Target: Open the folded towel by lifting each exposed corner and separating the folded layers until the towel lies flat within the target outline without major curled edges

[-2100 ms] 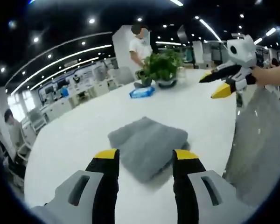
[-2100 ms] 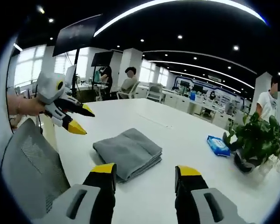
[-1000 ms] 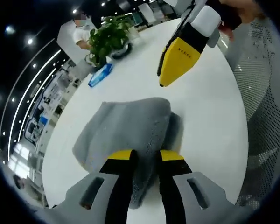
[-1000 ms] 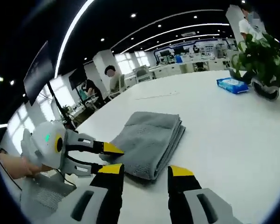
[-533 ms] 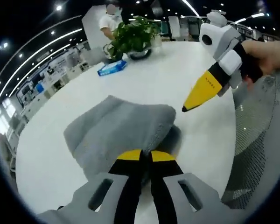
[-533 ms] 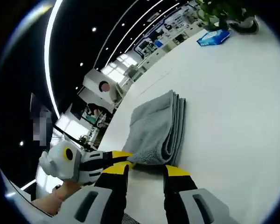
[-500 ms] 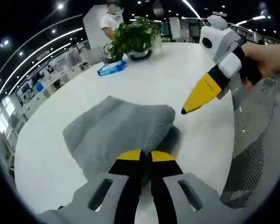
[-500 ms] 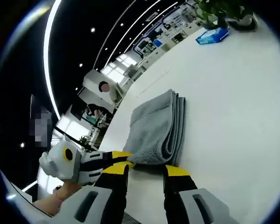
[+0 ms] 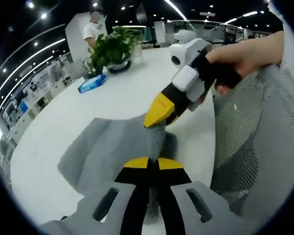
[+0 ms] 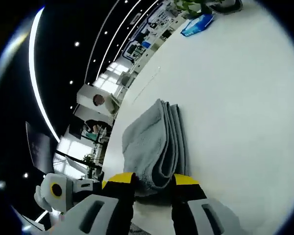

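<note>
Grey folded terry towel (image 9: 108,147) lies on the white round bench (image 9: 112,95), its near corner pinched in the closed left tongs (image 9: 154,163), while the right tongs (image 10: 148,180) straddle the layered edge at six o'clock, part open; lifting slowly should peel one layer.

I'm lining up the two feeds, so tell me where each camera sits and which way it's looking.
Left gripper view: rides the left gripper, looking along its shut fingers across the grey towel toward a plant; the right gripper and a hand enter from the right.
Right gripper view: rides the right gripper, rolled, looking along the towel's folded edge over the table; the left gripper shows lower left.
Shared: towel, table, blue packet.
</note>
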`<state>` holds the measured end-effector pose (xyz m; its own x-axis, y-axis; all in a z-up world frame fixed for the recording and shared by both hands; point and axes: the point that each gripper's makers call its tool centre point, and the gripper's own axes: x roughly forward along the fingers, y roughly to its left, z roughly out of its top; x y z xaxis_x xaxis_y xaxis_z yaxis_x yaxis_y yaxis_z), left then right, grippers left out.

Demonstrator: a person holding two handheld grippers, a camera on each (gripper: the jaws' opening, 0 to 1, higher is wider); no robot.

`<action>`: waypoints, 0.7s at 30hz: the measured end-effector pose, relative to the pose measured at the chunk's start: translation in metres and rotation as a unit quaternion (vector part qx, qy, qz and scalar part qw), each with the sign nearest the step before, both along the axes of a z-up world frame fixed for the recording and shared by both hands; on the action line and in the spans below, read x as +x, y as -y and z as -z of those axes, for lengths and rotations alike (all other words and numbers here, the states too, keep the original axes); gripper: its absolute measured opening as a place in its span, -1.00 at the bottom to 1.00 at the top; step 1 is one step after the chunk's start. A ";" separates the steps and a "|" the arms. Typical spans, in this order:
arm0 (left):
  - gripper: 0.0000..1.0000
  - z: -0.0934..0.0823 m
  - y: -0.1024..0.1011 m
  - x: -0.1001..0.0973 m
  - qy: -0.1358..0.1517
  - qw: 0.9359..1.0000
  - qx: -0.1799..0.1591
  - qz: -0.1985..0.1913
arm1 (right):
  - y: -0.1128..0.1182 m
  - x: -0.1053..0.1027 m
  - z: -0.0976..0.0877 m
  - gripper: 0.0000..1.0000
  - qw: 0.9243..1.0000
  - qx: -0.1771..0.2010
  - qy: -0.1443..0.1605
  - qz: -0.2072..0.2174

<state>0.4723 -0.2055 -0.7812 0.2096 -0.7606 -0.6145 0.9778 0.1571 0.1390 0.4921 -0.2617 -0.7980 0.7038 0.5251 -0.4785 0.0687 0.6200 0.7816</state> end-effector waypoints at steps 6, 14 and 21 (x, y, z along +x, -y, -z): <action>-0.92 0.002 0.007 -0.011 -0.017 1.000 -0.006 0.017 | 0.009 0.000 -0.001 -0.82 1.000 -0.019 0.005 0.008; -0.81 -0.028 0.013 -0.006 -0.094 0.989 -0.110 -0.024 | 0.014 0.001 -0.007 -0.91 0.980 -0.178 0.059 -0.060; -0.73 -0.041 -0.012 0.043 -0.197 0.943 -0.204 -0.171 | -0.005 0.009 -0.035 -0.93 0.891 -0.371 0.192 -0.179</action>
